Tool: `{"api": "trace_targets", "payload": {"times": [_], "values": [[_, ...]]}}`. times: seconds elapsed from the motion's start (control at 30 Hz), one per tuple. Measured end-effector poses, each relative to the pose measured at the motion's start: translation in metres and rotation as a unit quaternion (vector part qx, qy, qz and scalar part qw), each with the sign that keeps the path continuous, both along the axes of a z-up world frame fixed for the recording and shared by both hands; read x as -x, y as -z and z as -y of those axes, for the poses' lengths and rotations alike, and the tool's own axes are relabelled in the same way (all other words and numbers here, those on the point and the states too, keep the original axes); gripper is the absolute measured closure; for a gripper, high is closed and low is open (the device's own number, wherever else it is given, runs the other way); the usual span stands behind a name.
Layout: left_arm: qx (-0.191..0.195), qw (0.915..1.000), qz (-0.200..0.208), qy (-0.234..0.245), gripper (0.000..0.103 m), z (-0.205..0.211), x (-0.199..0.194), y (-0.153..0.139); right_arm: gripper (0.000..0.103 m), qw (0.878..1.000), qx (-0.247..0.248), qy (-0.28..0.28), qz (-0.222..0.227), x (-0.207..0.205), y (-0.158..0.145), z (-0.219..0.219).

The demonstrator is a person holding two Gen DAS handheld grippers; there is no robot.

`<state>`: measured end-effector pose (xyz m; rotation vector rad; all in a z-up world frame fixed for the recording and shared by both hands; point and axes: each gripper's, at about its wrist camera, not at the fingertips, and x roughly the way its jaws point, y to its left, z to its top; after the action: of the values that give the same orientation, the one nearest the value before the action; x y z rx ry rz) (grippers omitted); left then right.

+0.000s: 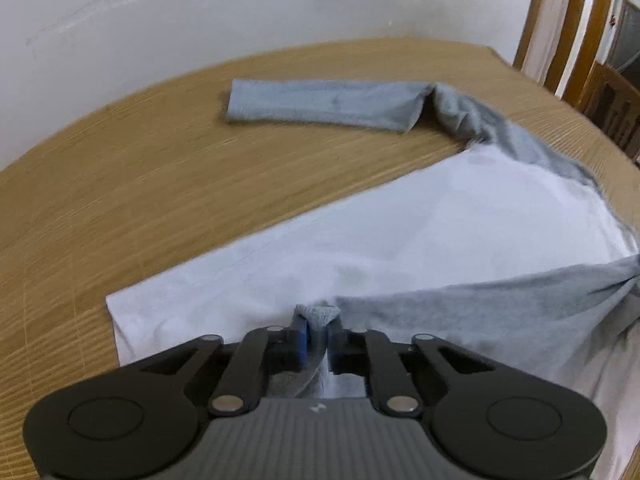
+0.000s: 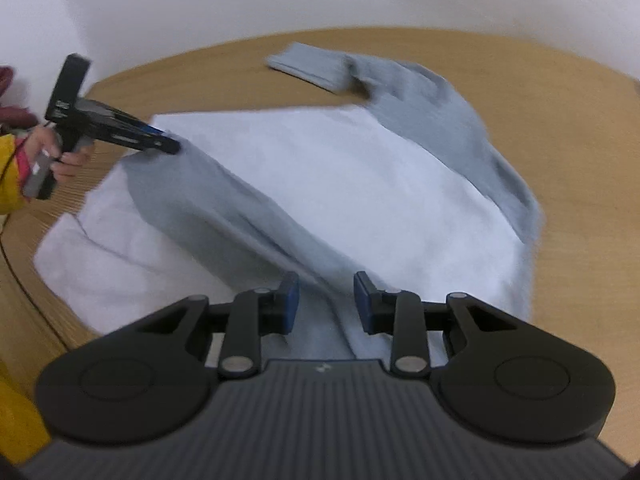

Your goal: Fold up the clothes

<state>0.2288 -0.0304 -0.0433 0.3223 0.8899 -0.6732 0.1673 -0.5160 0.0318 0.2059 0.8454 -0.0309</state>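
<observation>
**Item: raglan shirt, white body, grey sleeves — mid-fold**

Location: the shirt (image 2: 340, 184) lies spread on the wooden worktop (image 1: 120, 184), which stands against a white wall (image 1: 200, 8). One sleeve (image 1: 328, 106) lies out flat toward the wall, bent at the elbow. The other sleeve (image 2: 224, 216) is drawn diagonally over the white body.

Left gripper (image 1: 318, 332): jaws pressed together, pinching the cuff (image 1: 318, 314) of the crossing sleeve. A hand (image 2: 60, 160) with a yellow cuff holds this tool at the shirt's edge.

Right gripper (image 2: 326, 300): jaws partly spread, poised over the shoulder end of the same sleeve; cloth sits between them, but the pads do not appear to press it.

Handling: light, soft knit, limp throughout; it drapes and bunches wherever unsupported, as the gathered shoulder shows. Probably not slippery on wood. Best taken at hems, cuffs and seams, where doubled layers give the jaws something firm; a pinch mid-panel would likely drag wrinkles.
</observation>
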Motion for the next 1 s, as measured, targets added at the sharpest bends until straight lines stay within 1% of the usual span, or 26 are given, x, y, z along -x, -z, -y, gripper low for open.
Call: {"api": "trace_targets", "payload": {"times": [0.07, 0.17, 0.3, 0.4, 0.47, 0.5, 0.53, 0.57, 0.6, 0.67, 0.73, 0.8, 0.87, 0.93, 1.0], "values": [[0.021, 0.9996, 0.017, 0.001, 0.097, -0.003, 0.009, -0.013, 0.069, 0.999, -0.004, -0.031, 0.010, -0.027, 0.000, -0.010], [0.050, 0.9979, 0.042, 0.002, 0.097, -0.010, 0.023, -0.037, 0.070, 0.995, -0.007, -0.096, 0.020, -0.075, 0.006, -0.028], [0.076, 0.9942, 0.076, 0.004, 0.097, -0.018, 0.037, -0.068, 0.070, 0.988, 0.000, -0.155, 0.000, -0.129, 0.015, -0.039], [0.092, 0.9907, 0.099, 0.010, 0.097, -0.018, 0.047, -0.090, 0.070, 0.983, -0.008, -0.184, -0.010, -0.146, 0.016, -0.034], [0.100, 0.9883, 0.115, 0.014, 0.097, -0.014, 0.054, -0.101, 0.070, 0.982, -0.013, -0.188, -0.003, -0.146, 0.011, -0.026], [0.105, 0.9870, 0.121, 0.015, 0.097, -0.011, 0.055, -0.105, 0.072, 0.982, -0.015, -0.188, 0.002, -0.144, 0.006, -0.023], [0.109, 0.9858, 0.127, 0.017, 0.097, -0.009, 0.057, -0.111, 0.081, 0.982, -0.018, -0.189, 0.009, -0.140, 0.000, -0.019], [0.111, 0.9846, 0.133, 0.019, 0.097, -0.006, 0.057, -0.116, 0.088, 0.982, -0.017, -0.190, 0.013, -0.137, -0.005, -0.016], [0.113, 0.9834, 0.140, 0.020, 0.097, -0.003, 0.057, -0.121, 0.096, 0.983, -0.001, -0.181, 0.023, -0.133, -0.013, -0.015], [0.121, 0.9804, 0.154, 0.022, 0.096, 0.001, 0.060, -0.133, 0.097, 0.985, 0.034, -0.161, 0.043, -0.124, -0.032, -0.011], [0.131, 0.9763, 0.170, 0.028, 0.096, 0.003, 0.067, -0.147, 0.097, 0.986, 0.080, -0.127, 0.076, -0.112, -0.054, -0.011], [0.137, 0.9723, 0.187, 0.033, 0.096, 0.001, 0.080, -0.159, 0.097, 0.982, 0.116, -0.090, 0.116, -0.090, -0.079, -0.016], [0.137, 0.9707, 0.195, 0.032, 0.095, -0.005, 0.095, -0.166, 0.097, 0.978, 0.136, -0.074, 0.138, -0.066, -0.098, -0.031], [0.134, 0.9715, 0.194, 0.022, 0.095, -0.016, 0.113, -0.167, 0.096, 0.969, 0.179, -0.083, 0.146, -0.043, -0.102, -0.060], [0.129, 0.9750, 0.181, -0.002, 0.095, -0.031, 0.133, -0.160, 0.096, 0.969, 0.183, -0.096, 0.136, -0.026, -0.085, -0.091]]}}
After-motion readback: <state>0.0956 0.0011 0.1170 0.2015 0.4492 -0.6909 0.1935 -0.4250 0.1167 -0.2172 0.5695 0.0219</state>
